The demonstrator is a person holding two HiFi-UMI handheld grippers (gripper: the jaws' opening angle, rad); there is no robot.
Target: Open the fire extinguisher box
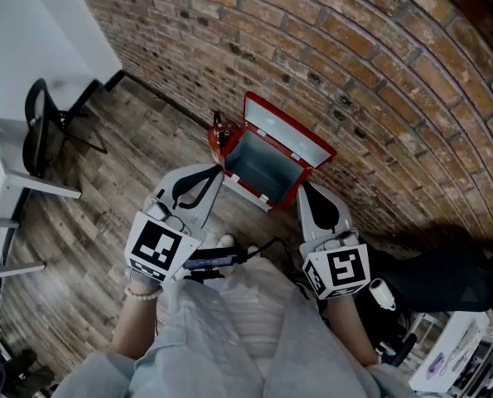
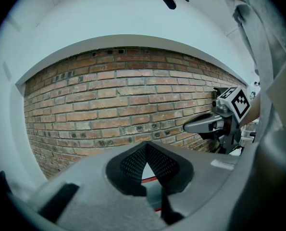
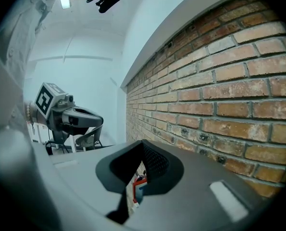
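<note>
Head view: looks down on a rectangular fire extinguisher box [image 1: 267, 162], red-rimmed, with smooth grey-blue inner walls, standing on the wood-plank floor [image 1: 105, 206] against a rough red brick wall [image 1: 354, 56]. Lid [image 1: 289, 133] swung up and leaning back on the bricks, pale inside. Box just ahead of both tools: its near-left corner close to the tip of the left hand-held gripper [image 1: 216, 171], its near-right corner close to the tip of the right hand-held gripper [image 1: 302, 187]; cannot tell whether either touches it. Red fire extinguisher [image 1: 219, 135] just left of the box. Left jaws fully together, dimpled black pads [image 2: 133, 161] meeting in a point, nothing held. Right jaws likewise pressed together and empty, a sliver of red box showing below them.
</note>
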